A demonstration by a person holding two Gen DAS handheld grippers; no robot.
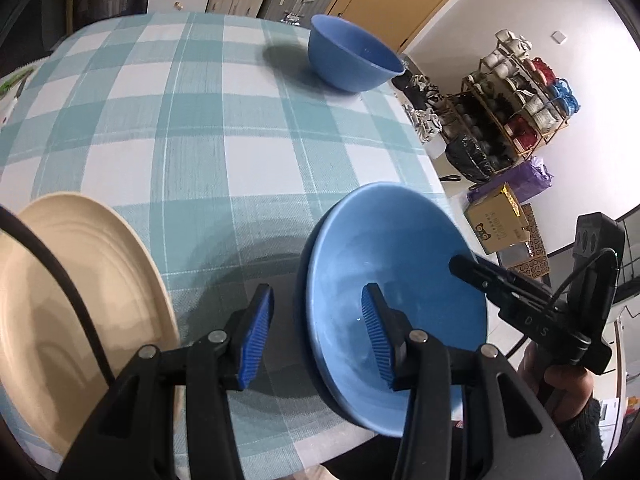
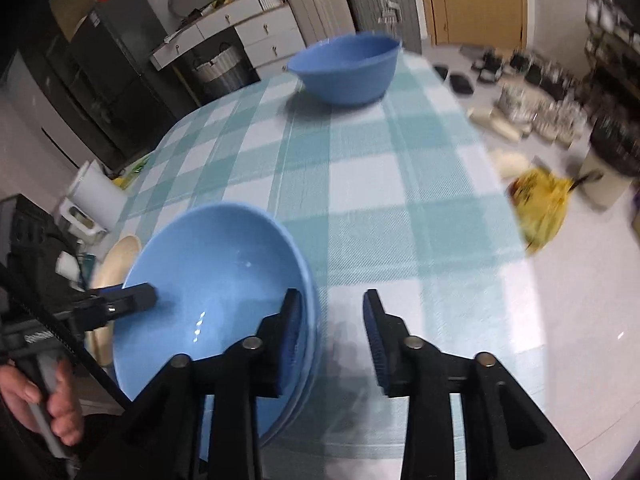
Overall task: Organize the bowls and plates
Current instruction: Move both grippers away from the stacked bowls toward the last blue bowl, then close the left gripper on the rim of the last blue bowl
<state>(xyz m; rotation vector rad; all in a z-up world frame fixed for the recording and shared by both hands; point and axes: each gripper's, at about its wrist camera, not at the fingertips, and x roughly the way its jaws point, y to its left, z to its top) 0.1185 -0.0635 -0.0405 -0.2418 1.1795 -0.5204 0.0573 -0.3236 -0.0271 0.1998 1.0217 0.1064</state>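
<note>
Both tongs hang over the near end of a tabletop (image 1: 224,128) covered in a teal and white check cloth, tilted down toward it.

The left tongs (image 1: 318,334) stand apart with blue ribbed pads. Their right finger (image 1: 378,334) sits over the inside of a shallow blue bowl (image 1: 400,248) and the left finger lies outside its rim, over the cloth, so the near rim falls between them. Neither pad seems to press on it; the gap looks free.

The right tongs (image 2: 332,340) are likewise parted. Their left finger (image 2: 290,336) is at the right edge of the same shallow bowl (image 2: 216,256), which seems to rest on a second blue piece stacked under it, and their right finger is over bare cloth. Whether that left pad touches the rim I cannot tell through the blur.

Left of the left tongs a cream plate (image 1: 80,280) rests on the cloth, apart from the bowl. Well beyond both tongs, at the far edge of the tabletop, a deeper blue bowl (image 1: 354,54) stands upright alone. A hand (image 2: 44,396) grips the left tool's handle.
</note>
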